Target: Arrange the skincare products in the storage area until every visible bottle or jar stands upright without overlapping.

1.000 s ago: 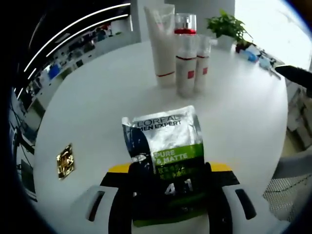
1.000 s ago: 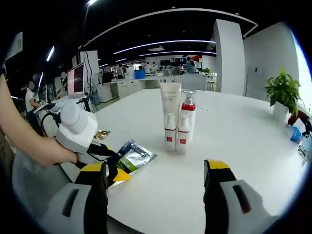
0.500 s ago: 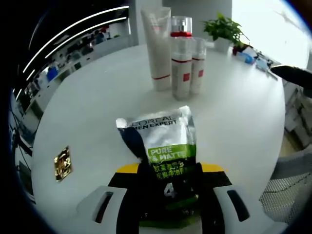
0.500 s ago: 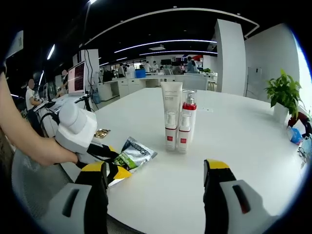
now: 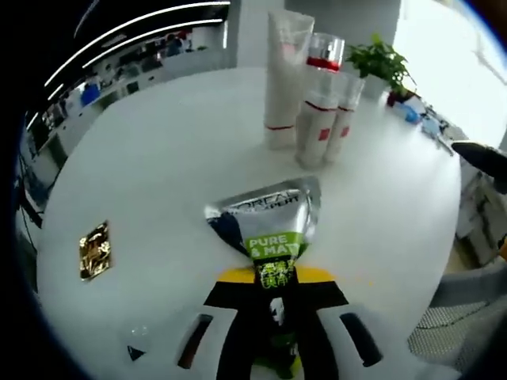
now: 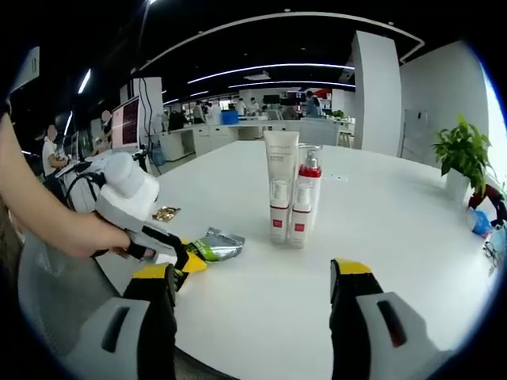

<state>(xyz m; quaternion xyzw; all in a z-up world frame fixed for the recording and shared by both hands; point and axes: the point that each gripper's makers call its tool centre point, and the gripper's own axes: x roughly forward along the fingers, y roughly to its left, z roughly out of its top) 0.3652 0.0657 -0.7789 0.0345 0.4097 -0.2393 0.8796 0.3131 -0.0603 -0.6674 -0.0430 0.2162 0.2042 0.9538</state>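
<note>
Bright window light washes out the right edge; ceiling strip lights [image 6: 261, 70] bow with fisheye distortion; slight blur.

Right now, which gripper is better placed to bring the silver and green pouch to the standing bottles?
The left gripper: its jaws are already shut on the pouch. The right gripper is open, holds nothing, and faces the bottles.

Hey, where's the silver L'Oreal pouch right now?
The pouch is clamped in the left tongs, low over the white table, short of the upright bottles.
</note>
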